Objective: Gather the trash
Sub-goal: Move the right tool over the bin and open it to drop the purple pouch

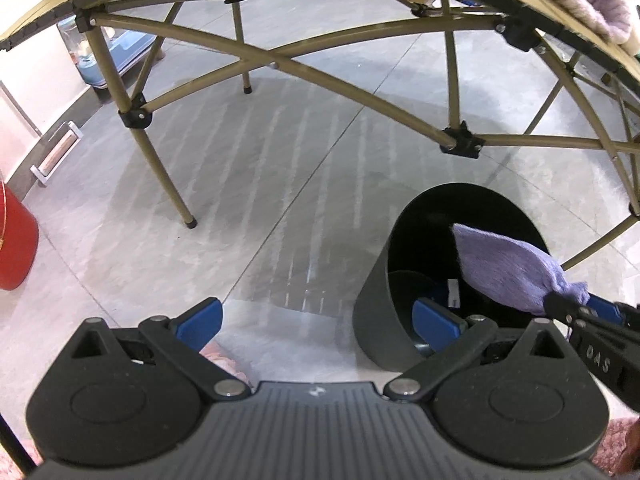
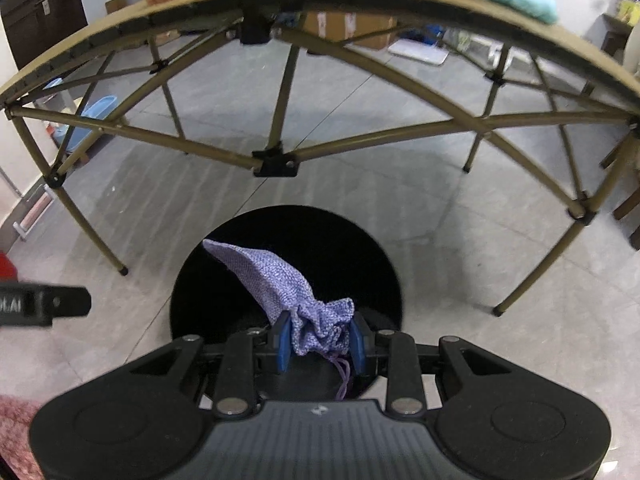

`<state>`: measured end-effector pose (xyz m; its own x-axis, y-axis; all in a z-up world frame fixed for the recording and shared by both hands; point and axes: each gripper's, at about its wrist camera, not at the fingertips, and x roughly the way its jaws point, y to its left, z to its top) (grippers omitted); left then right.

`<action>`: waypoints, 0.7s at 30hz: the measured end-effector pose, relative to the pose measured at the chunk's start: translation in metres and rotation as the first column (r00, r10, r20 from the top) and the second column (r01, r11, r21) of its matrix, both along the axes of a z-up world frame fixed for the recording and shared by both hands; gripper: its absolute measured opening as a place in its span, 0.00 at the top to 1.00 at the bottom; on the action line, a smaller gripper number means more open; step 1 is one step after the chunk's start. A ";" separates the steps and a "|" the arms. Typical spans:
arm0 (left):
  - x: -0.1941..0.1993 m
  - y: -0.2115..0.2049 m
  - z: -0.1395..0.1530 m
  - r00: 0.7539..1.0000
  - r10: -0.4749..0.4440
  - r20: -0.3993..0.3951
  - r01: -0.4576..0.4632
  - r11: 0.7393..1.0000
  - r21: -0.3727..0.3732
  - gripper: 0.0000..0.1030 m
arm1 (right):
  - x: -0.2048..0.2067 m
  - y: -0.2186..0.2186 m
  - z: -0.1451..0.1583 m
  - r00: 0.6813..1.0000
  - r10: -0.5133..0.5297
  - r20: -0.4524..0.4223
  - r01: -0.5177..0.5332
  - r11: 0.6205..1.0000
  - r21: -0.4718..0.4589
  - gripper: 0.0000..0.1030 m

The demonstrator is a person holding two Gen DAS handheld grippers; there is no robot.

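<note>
Grey tiled floor [image 2: 460, 264] beneath a folding table [image 2: 120, 40]; right gripper [image 2: 320, 342] clamped on a purple pouch [image 2: 280, 284] over the black bin [image 2: 384, 264], the drop apparently in hand; next, release; left gripper [image 1: 316, 316] wide open, empty, just beside; table frame beyond, nothing obstructing.

Both fisheye cameras look down and forward over their own fingers, from low beside the folding table [image 1: 280, 66]. The left view has the dark bin [image 1: 376, 312] at lower right; the right view hangs close above that bin [image 2: 384, 276], lower centre.
</note>
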<state>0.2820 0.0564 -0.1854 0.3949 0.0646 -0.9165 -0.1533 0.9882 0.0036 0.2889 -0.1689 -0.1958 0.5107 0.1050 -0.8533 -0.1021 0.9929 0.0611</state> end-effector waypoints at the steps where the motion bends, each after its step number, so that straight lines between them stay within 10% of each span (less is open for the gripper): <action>1: 0.000 0.001 -0.001 1.000 0.003 -0.002 -0.003 1.000 0.002 0.00 | 0.005 0.000 -0.003 1.000 0.002 -0.016 -0.002 1.000 0.021 0.72; 21: 0.004 0.019 -0.022 0.996 0.071 -0.045 -0.069 0.997 0.047 0.00 | 0.030 0.024 -0.047 0.993 0.020 -0.113 -0.008 0.995 0.103 0.72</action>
